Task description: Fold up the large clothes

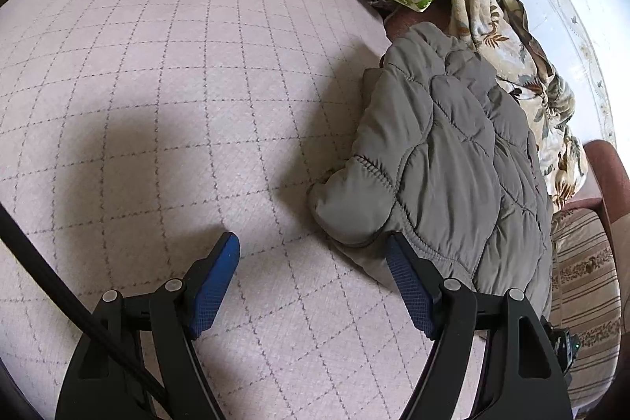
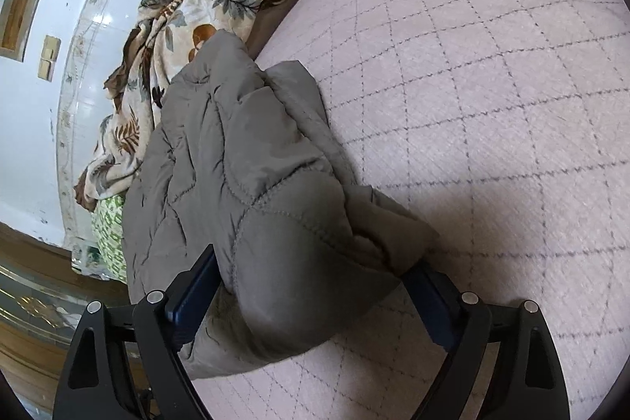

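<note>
While my left claw (image 1: pixel 311 254) hangs wide and empty over the pink bedspread (image 1: pixel 165 97), the gray jacket (image 1: pixel 453 160) lies to its right, long axis running near to far, its near end between my right claw's (image 2: pixel 311 282) spread jaws.

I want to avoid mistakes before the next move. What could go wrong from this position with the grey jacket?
1. The right gripper is open around a thick fold of the grey quilted jacket; closing may catch only the puffy outer layer, which could slip out.
2. The left gripper is open with one finger at the jacket's edge, so it may pinch the pink mattress cover.
</note>
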The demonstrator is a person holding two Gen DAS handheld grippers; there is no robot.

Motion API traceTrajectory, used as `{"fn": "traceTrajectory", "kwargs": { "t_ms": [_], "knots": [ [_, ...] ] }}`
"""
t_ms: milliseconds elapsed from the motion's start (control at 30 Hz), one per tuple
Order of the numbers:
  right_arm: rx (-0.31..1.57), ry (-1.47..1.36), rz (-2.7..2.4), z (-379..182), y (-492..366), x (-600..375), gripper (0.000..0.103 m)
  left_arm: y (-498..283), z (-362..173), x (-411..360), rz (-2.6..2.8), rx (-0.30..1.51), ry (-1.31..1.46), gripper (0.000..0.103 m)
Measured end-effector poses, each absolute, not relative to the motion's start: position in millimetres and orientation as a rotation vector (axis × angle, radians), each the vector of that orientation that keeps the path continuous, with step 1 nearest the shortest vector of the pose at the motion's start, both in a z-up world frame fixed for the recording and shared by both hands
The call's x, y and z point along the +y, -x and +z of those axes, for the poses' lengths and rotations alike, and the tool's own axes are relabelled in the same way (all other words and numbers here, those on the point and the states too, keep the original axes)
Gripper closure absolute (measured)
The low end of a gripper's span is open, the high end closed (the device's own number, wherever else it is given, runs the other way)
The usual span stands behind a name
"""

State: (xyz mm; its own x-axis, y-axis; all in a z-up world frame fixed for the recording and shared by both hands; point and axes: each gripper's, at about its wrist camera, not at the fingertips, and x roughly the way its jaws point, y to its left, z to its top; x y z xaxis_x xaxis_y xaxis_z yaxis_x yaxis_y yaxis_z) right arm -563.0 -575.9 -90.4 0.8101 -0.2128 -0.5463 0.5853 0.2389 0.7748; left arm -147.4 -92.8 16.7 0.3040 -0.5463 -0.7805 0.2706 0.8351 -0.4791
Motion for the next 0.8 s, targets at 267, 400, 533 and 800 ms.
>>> {"fn": "traceTrajectory", "kwargs": {
  "t_ms": [267, 400, 533, 800],
  "knots": [
    [0.325, -1.204, -0.555, -89, 553, -579, 0.008, 138, 13, -97, -0.582, 1.126, 0.356, 0.024],
    [0.322, -1.228, -0.539, -88, 556, -579, 0.008, 135, 15, -95, -0.609, 1.128, 0.426, 0.024],
    [0.317, -1.265, -0.516, -90, 560, -580, 0.008, 138, 23, -96, -0.648, 1.11, 0.467, 0.024],
    [0.323, -1.303, -0.466, -95, 553, -580, 0.008, 120, 10, -136, -0.638, 1.104, 0.436, 0.017]
  ]
}}
